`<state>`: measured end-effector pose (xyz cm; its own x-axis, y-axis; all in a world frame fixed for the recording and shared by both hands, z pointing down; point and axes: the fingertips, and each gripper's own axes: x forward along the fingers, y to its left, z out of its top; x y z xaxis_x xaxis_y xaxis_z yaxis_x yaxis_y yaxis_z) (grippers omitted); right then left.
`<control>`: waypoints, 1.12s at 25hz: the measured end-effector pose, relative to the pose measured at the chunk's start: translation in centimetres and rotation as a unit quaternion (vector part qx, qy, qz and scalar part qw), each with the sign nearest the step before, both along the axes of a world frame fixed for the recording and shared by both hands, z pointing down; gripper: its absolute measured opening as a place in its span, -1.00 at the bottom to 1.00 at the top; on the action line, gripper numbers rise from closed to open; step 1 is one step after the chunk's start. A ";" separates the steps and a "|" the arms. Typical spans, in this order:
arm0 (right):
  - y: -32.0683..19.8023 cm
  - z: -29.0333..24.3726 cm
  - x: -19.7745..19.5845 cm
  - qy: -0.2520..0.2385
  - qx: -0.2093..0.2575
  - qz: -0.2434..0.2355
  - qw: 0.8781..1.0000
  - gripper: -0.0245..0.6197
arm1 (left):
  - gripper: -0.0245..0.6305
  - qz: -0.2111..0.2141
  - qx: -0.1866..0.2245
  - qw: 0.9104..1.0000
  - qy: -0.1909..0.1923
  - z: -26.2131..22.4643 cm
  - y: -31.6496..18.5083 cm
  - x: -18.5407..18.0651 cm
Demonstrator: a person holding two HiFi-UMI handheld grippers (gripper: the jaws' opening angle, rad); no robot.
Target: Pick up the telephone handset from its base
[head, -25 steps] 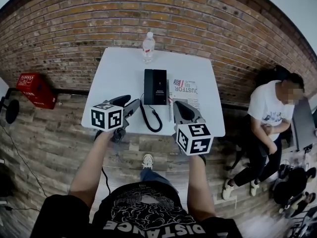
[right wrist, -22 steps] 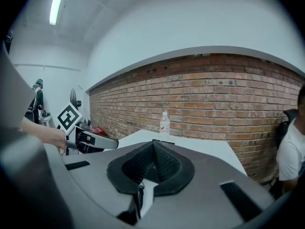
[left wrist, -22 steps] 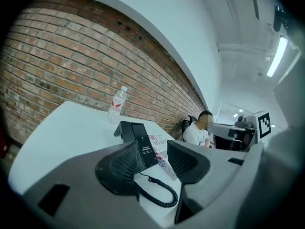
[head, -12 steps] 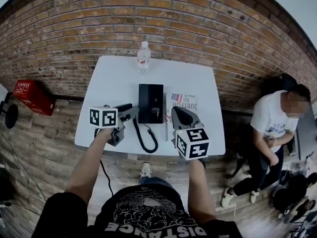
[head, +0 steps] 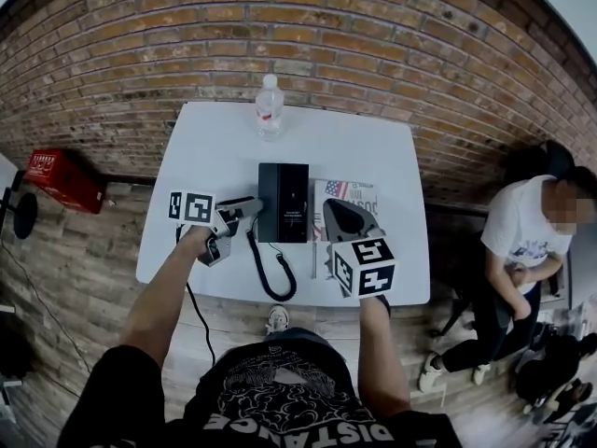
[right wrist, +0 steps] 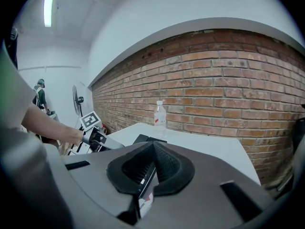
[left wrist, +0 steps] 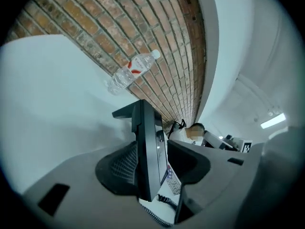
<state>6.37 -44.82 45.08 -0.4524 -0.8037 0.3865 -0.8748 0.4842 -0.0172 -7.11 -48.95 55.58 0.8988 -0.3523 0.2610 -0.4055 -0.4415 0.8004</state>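
Note:
A black telephone (head: 291,202) lies in the middle of the white table (head: 373,147), its handset (head: 270,203) resting along the left side of the base. The coiled cord (head: 268,271) loops toward the table's front edge. My left gripper (head: 246,209) is open at the handset's left side. In the left gripper view the handset's edge (left wrist: 146,151) stands between the two spread pads (left wrist: 123,168). My right gripper (head: 346,220) hovers right of the telephone, over a magazine (head: 347,194), with its jaws shut and holding nothing. The right gripper view shows the telephone (right wrist: 147,139) beyond those jaws.
A clear water bottle (head: 270,106) stands at the table's back edge by the brick wall (head: 308,45). A person (head: 527,241) sits to the right of the table. A red crate (head: 61,177) is on the floor at the left.
My left gripper has moved right and forward, up to the handset's left side. The right gripper has stayed over the magazine. The head view has shifted slightly.

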 end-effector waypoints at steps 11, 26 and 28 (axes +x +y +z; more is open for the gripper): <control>-2.8 1.8 1.7 -0.002 -0.016 0.009 1.000 -0.92 | -0.54 0.048 -0.033 0.998 0.016 2.3 -0.8 2.3; -4.2 2.9 0.7 -0.022 -0.031 0.000 0.999 -0.92 | -0.65 0.021 -0.059 0.998 0.026 1.8 -0.6 2.1; -4.3 2.8 0.7 -0.025 -0.030 0.000 0.999 -0.92 | -0.68 0.017 -0.058 0.998 0.032 1.2 -0.8 2.0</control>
<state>7.10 -49.12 47.83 -0.4725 -0.7800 0.4102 -0.8721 0.4809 -0.0902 -5.06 -49.70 56.75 0.9261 -0.2915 0.2396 -0.3377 -0.3567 0.8710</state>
